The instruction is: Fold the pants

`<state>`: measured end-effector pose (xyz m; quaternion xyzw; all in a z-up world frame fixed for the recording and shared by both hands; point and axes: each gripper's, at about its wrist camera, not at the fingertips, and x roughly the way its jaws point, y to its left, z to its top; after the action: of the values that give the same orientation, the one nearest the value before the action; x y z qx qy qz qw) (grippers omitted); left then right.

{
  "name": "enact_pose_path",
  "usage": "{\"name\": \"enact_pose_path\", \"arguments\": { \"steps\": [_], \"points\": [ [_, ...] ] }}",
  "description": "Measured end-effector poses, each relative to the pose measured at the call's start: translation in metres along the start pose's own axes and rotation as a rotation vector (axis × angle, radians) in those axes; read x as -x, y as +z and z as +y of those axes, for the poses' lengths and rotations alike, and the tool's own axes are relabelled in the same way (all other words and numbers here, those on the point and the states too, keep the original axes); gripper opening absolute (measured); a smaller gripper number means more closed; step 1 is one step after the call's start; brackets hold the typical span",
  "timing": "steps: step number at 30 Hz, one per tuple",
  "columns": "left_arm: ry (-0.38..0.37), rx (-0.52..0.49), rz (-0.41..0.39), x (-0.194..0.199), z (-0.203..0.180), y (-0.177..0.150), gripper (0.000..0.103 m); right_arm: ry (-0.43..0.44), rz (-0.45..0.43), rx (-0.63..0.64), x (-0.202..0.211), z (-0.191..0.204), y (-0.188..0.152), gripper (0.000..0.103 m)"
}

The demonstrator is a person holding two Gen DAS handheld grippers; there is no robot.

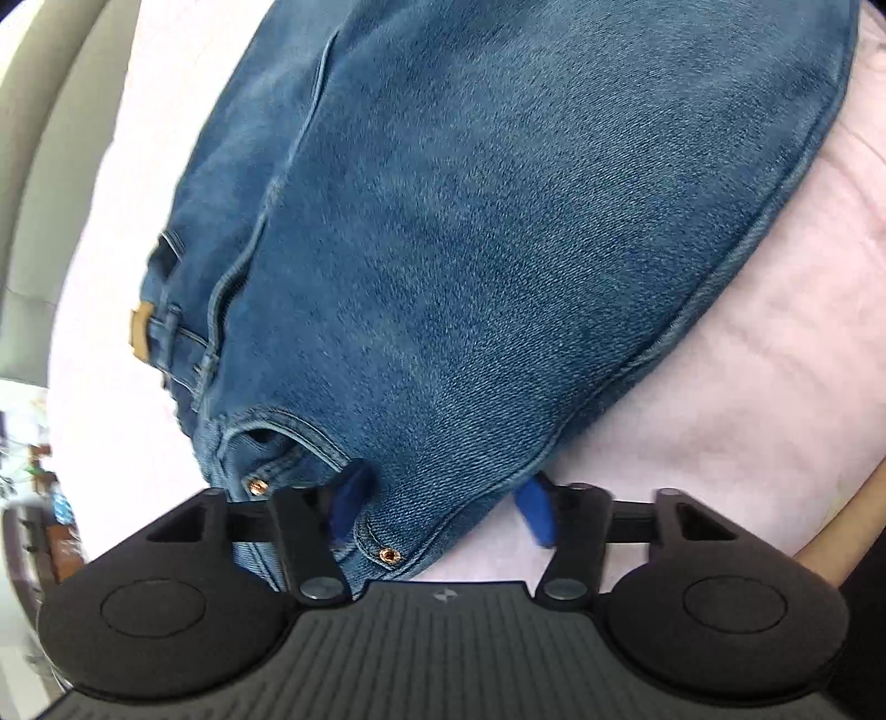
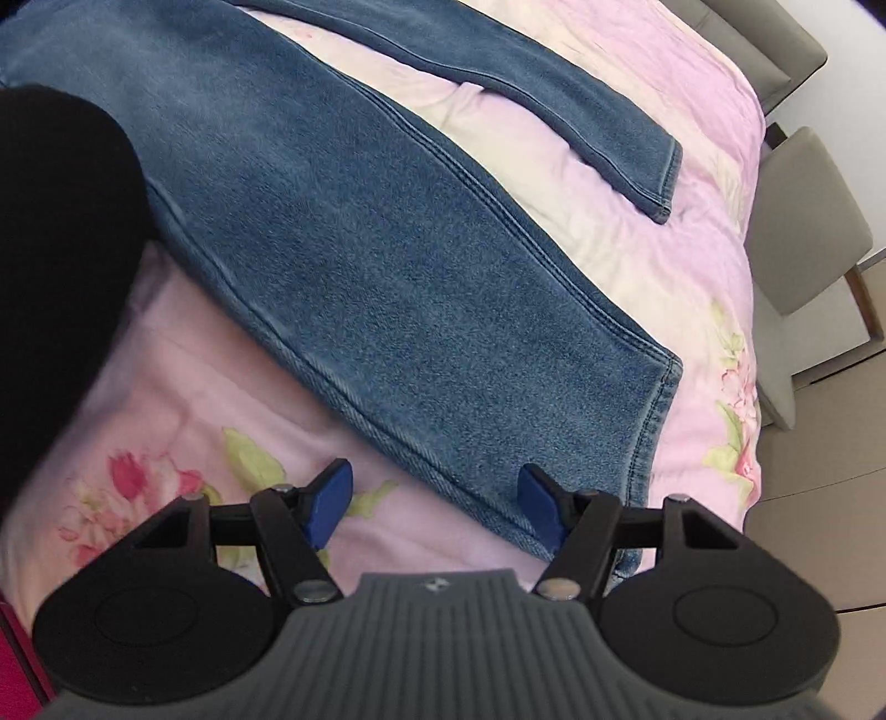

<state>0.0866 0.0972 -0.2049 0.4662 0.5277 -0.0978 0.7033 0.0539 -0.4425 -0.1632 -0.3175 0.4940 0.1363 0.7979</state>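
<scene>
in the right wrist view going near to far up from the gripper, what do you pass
right gripper → floral pink bedspread → near jeans leg → pale strip of bedspread between the legs → far jeans leg → grey headboard

Open pink bedspread (image 2: pixel 183 399) ahead-left of the right tool (image 2: pixel 434 501); jeans leg (image 2: pixel 387 266) blocking ahead-right (hem beside its right finger). Dark sleeve (image 2: pixel 50 266) crowding far left. Jeans waist (image 1: pixel 443 249) filling everything ahead of the left tool (image 1: pixel 443 507).
</scene>
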Motion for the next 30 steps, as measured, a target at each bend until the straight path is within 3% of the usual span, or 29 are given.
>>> {"name": "enact_pose_path", "arguments": {
  "steps": [2,5,14,21,24,30],
  "points": [
    [0.032,0.013,-0.001,0.004,0.000,0.000,0.041,-0.047,-0.010,-0.006,0.000,0.001,0.000,0.026],
    [0.051,0.086,-0.026,0.017,0.007,-0.002,0.034,-0.105,-0.047,-0.024,0.012,-0.001,0.005,0.014],
    [0.170,0.381,-0.182,0.090,0.060,-0.009,0.025,-0.296,-0.253,-0.106,0.099,-0.036,0.051,0.005],
    [0.216,0.507,-0.248,0.139,0.131,-0.005,0.022,-0.382,-0.381,-0.159,0.165,-0.076,0.102,0.003],
    [0.236,0.477,-0.232,0.136,0.147,0.013,0.022,-0.410,-0.371,-0.133,0.159,-0.087,0.131,0.003],
    [0.265,0.416,-0.168,0.105,0.161,0.053,0.022,-0.400,-0.282,-0.095,0.089,-0.112,0.193,0.003]
  ]
}}
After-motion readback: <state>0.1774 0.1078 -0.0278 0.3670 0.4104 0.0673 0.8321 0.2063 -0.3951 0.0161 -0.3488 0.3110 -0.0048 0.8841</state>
